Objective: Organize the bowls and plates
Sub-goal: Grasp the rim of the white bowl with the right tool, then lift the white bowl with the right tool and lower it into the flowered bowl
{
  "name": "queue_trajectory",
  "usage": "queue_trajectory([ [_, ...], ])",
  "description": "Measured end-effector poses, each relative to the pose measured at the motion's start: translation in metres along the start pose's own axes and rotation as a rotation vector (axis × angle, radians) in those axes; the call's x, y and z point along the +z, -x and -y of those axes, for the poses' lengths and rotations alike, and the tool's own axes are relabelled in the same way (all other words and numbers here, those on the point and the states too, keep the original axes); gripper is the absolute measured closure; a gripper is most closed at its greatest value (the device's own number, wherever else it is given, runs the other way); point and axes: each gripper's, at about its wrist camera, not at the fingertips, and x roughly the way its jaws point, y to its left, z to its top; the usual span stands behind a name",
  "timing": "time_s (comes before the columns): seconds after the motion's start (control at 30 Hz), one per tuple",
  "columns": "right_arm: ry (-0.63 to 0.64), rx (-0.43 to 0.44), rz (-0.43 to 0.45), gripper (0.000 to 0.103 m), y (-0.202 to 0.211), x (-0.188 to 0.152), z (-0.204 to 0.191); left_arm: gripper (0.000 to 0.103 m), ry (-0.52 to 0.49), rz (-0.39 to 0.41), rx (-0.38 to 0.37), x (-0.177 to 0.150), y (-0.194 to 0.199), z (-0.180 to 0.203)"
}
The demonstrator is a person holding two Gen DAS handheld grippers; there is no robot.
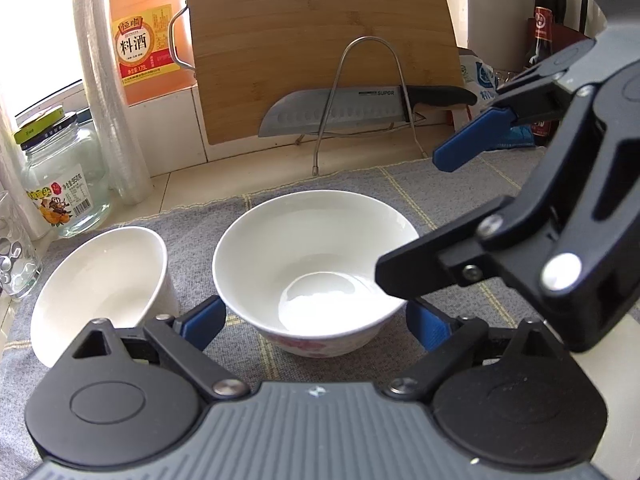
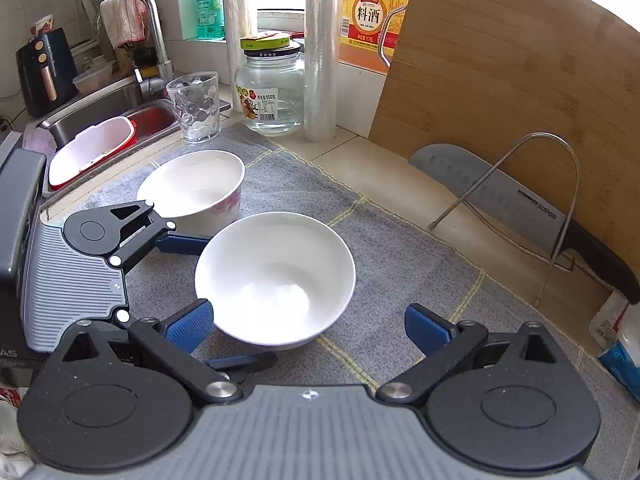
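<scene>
While both grippers hover over the grey woven mat with yellow stripes [image 2: 400, 240], two white ceramic bowls sit on it, each upright with its mouth facing up; being round, neither has a long axis to speak of. The wider white bowl with a pink flower print low on its outside [image 1: 316, 268] stands in the middle of the mat. The left gripper [image 1: 316, 324] has its blue-padded fingers [image 1: 204, 320] spread wide, one either side of this bowl's near wall, and I cannot tell whether the pads touch it. The right gripper [image 2: 308, 328] is also spread wide, empty, its left finger just beside the bowl's near rim.

The second white bowl, deeper and straight-walled with a pink print [image 2: 196, 192], stands just left of and farther than the first, near the dimpled clear drinking glass [image 2: 196, 106]. Beyond the mat's far edge, a bamboo cutting board [image 1: 320, 40] leans upright with a steel kitchen knife with a black handle [image 1: 344, 110] lying across a wire rack [image 1: 368, 92].
</scene>
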Motion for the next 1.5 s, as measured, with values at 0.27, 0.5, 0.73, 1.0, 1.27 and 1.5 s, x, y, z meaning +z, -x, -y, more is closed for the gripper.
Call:
queue_trajectory([
  [0.27, 0.010, 0.051, -0.044, 0.016, -0.037, 0.021, 0.011, 0.010, 0.016, 0.007, -0.004, 0.002, -0.001, -0.001],
  [0.5, 0.013, 0.077, -0.084, 0.031, -0.054, 0.023, 0.014, 0.011, 0.019, 0.010, -0.006, 0.001, 0.000, -0.001],
  [0.73, 0.018, 0.104, -0.096, 0.032, -0.058, 0.024, 0.011, 0.011, 0.021, 0.008, -0.009, 0.002, 0.000, -0.001],
  [1.0, 0.001, 0.107, -0.100, 0.032, -0.057, 0.025, 0.011, 0.011, 0.011, -0.016, -0.023, 0.005, -0.001, -0.003],
  [1.27, -0.016, 0.109, -0.090, 0.031, -0.045, 0.023, 0.011, 0.011, -0.017, -0.026, -0.035, 0.011, 0.011, 0.001],
  [1.5, -0.037, 0.114, -0.060, 0.031, -0.016, 0.018, 0.005, 0.011, -0.034, -0.023, -0.058, 0.015, 0.030, 0.008],
])
